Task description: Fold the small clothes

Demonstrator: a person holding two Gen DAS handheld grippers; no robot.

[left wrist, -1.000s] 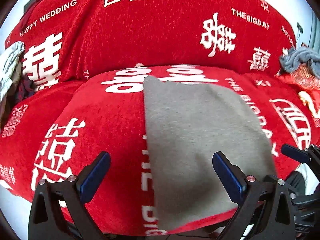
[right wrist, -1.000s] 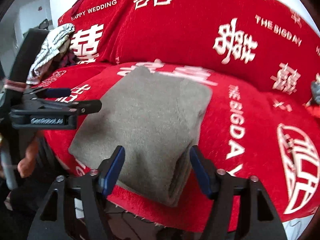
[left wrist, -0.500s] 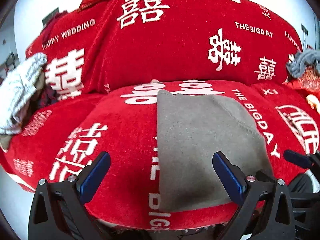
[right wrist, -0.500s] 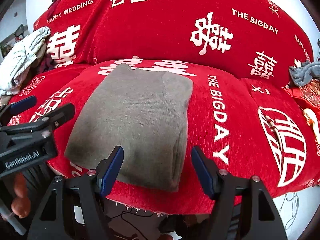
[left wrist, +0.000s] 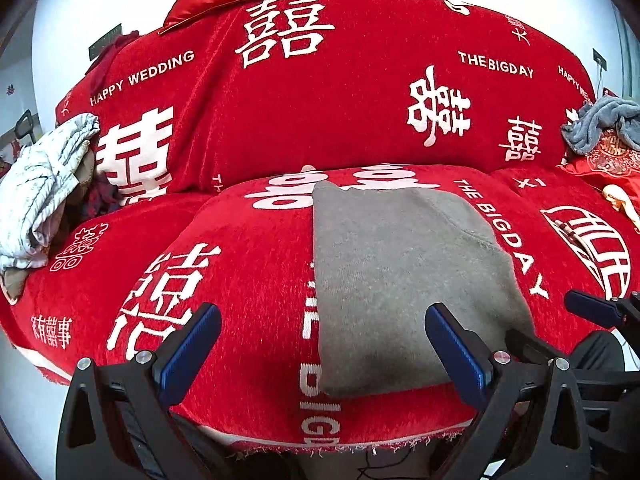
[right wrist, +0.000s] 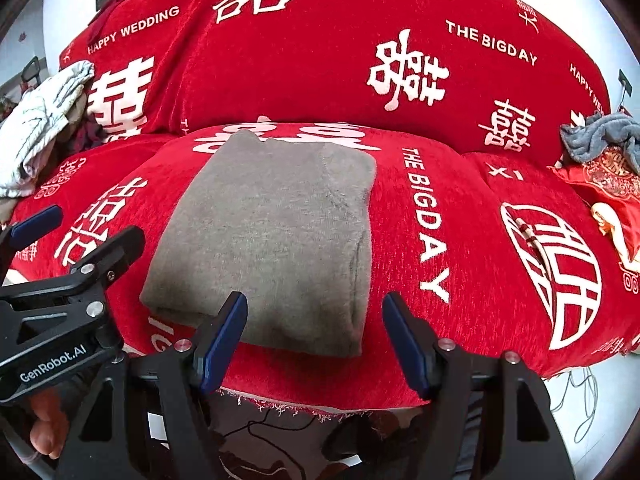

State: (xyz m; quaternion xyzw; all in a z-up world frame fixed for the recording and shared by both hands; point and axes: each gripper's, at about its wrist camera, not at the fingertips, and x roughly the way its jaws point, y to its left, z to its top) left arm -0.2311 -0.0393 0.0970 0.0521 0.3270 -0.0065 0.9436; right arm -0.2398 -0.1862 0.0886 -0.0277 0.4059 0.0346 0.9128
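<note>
A folded grey garment lies flat on the middle seat cushion of a sofa draped in a red cover with white wedding lettering. The right hand-held gripper hovers at the garment's 6 o'clock edge, jaws apart and gripping nothing, while the left hand-held gripper, jaws likewise apart and empty, hangs over its 7 o'clock corner. Crumpled pale clothes sit at the sofa's 9 o'clock end, a grey cloth at 3 o'clock.
</note>
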